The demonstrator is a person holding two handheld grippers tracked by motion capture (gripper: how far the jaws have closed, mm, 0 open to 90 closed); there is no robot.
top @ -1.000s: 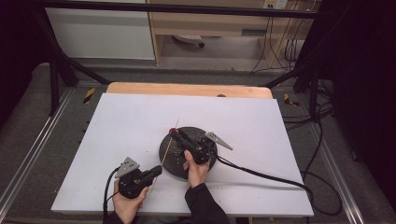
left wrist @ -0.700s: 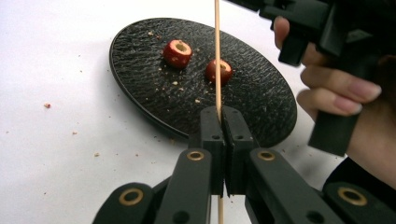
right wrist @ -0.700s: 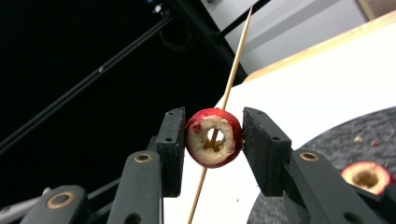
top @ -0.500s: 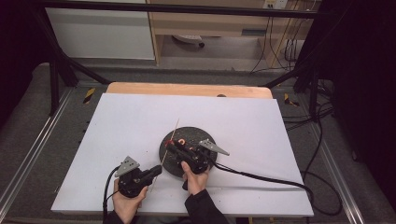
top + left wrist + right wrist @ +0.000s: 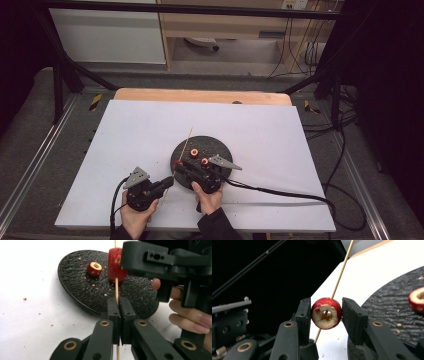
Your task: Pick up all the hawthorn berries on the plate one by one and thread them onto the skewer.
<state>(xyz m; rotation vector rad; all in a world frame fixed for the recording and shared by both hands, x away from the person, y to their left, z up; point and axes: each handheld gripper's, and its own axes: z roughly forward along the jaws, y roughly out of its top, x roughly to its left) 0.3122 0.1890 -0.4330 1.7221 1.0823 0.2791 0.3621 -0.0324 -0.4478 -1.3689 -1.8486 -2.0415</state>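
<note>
- The left gripper (image 5: 119,305) is clamping its jaws fully shut on a thin wooden skewer (image 5: 116,287), holding it off the near-left rim of the black plate (image 5: 75,272)
- The right gripper (image 5: 325,312) is pinching a cored red fruit piece (image 5: 326,313) between nearly closed jaws, and the skewer is already passing through the hole in its middle
- In the high view, the skewer (image 5: 186,141) is slanting up over the plate's left part, and the plate (image 5: 220,148) is sitting near the middle of the white table (image 5: 125,135), slightly toward its near edge
- Two more fruit pieces are waiting on the plate, one (image 5: 193,152) toward its centre and one (image 5: 204,161) just beside the right gripper (image 5: 181,167)
- Judgement: to do this well, the fruit's hole should be kept in line with the skewer and slid down gently, since a skewed push could split the fruit or bend the stick; the left grip should be kept firm
- Against the earlier frames, the right hand is now lower and nearer the left gripper (image 5: 167,183), carrying the fruit further down the skewer; the left hand is holding its place
</note>
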